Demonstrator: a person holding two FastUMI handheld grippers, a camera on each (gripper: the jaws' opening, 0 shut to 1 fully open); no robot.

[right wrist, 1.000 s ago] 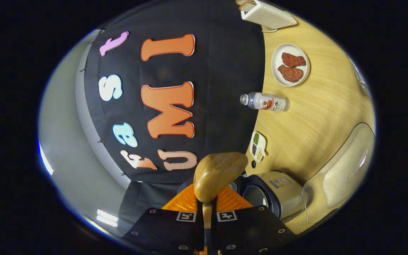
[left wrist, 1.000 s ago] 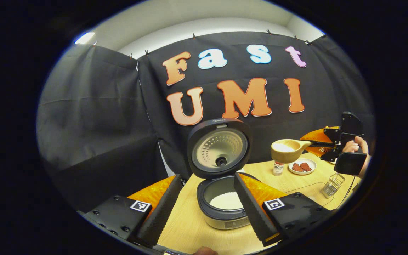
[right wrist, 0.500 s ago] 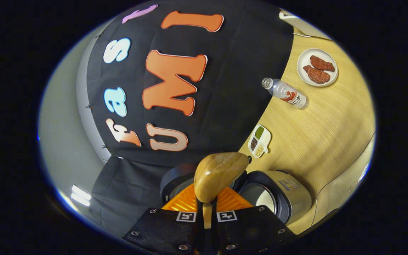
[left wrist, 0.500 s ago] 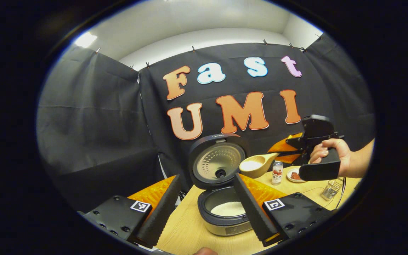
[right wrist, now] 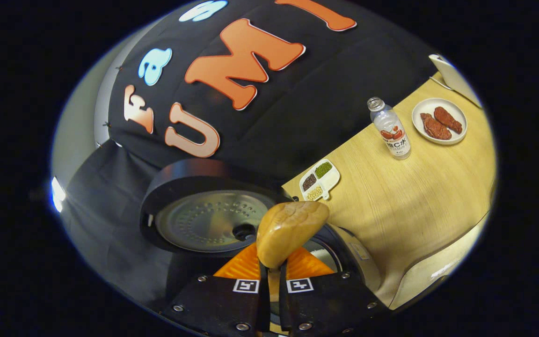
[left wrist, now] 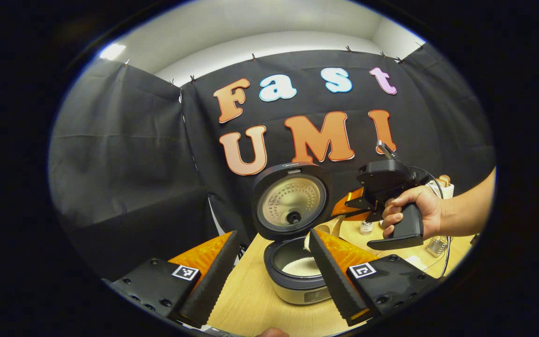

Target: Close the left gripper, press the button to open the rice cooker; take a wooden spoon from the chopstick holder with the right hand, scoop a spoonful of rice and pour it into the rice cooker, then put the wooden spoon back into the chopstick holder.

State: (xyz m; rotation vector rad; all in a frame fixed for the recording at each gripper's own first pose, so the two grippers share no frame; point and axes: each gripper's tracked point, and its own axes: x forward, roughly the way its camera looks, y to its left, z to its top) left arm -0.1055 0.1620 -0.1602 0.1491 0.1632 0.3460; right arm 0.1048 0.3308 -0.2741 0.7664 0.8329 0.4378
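Observation:
The rice cooker (left wrist: pixel 297 285) stands open on the wooden table with its lid (left wrist: pixel 290 206) raised and white rice in the pot (left wrist: pixel 300 267). My left gripper (left wrist: pixel 272 281) hangs open in front of it, one finger on each side of the pot. A hand holds my right gripper (left wrist: pixel 346 210) just right of the lid. It is shut on the handle of the wooden spoon (left wrist: pixel 325 228), whose bowl tips down over the pot, partly hidden behind my left finger. In the right gripper view the spoon's back (right wrist: pixel 290 224) sits over the pot's rim (right wrist: pixel 344 252), beside the lid (right wrist: pixel 208 220), with the right gripper (right wrist: pixel 273 274) shut on the handle.
On the table behind the cooker are a small divided dish of beans (right wrist: pixel 320 178), a clear bottle (right wrist: pixel 391 131) and a white plate with meat (right wrist: pixel 440 121). A white holder (right wrist: pixel 454 77) stands at the far edge. A clear container of rice (right wrist: pixel 438 276) lies near the cooker.
The right gripper carried the loaded spoon leftwards from the table's right side to the cooker and tipped it over the pot. The left gripper stayed nearly still and open.

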